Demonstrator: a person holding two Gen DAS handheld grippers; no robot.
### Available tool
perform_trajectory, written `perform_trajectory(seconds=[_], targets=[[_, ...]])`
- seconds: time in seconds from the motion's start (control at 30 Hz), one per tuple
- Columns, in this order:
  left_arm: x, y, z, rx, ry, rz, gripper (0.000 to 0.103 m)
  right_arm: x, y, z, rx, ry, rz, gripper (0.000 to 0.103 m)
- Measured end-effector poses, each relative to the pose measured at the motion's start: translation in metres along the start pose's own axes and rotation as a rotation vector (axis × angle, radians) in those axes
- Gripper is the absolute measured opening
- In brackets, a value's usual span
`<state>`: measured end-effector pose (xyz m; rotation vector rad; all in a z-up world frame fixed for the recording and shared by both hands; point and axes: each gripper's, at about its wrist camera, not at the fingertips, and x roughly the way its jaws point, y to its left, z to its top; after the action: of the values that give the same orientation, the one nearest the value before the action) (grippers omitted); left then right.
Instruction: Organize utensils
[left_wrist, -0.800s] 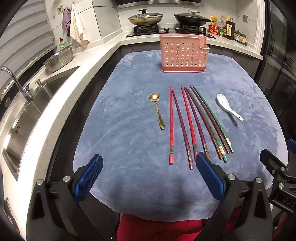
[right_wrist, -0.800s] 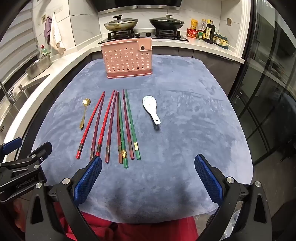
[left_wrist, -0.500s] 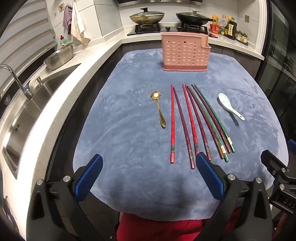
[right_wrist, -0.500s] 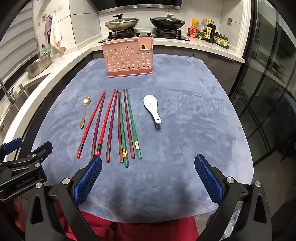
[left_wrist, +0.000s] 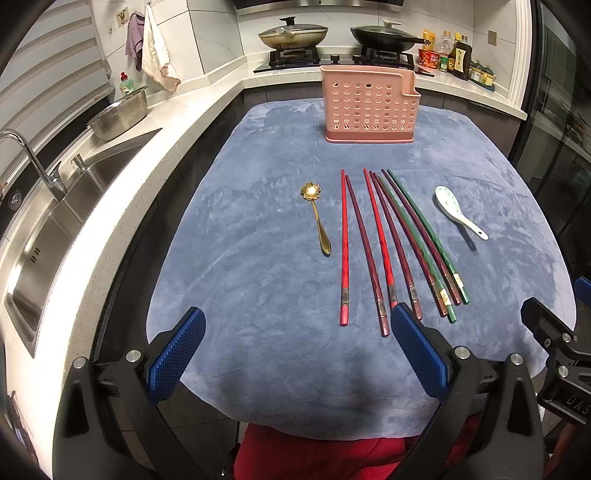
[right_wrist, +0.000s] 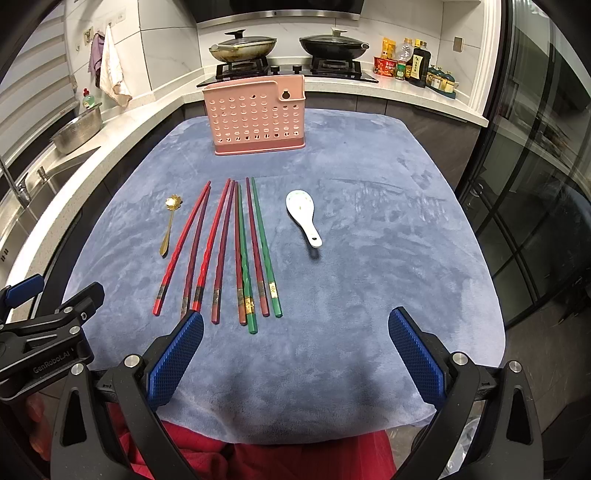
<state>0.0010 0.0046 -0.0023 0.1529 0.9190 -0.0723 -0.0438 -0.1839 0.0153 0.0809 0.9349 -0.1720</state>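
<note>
Eight chopsticks (right_wrist: 229, 251) are laid side by side on the blue-covered counter (right_wrist: 388, 266), flanked by a gold spoon (right_wrist: 170, 221) and a white ceramic spoon (right_wrist: 304, 216). A pink perforated holder (right_wrist: 255, 116) is set upright beyond them. The left tool (left_wrist: 295, 354) and right tool (right_wrist: 295, 354) are held wide open and empty above the near edge.

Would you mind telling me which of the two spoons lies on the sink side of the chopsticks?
The gold spoon; the white ceramic spoon lies beyond the chopsticks' other side.
</note>
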Motion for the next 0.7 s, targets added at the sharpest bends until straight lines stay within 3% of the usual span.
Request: perform_trajectory(seconds=[0.7], targets=[[-0.0011, 0.0007, -0.0006, 0.001, 0.003, 0.002, 0.096, -0.0017, -0.0013, 0.0004, 0.0, 0.0, 0.001, 0.096]])
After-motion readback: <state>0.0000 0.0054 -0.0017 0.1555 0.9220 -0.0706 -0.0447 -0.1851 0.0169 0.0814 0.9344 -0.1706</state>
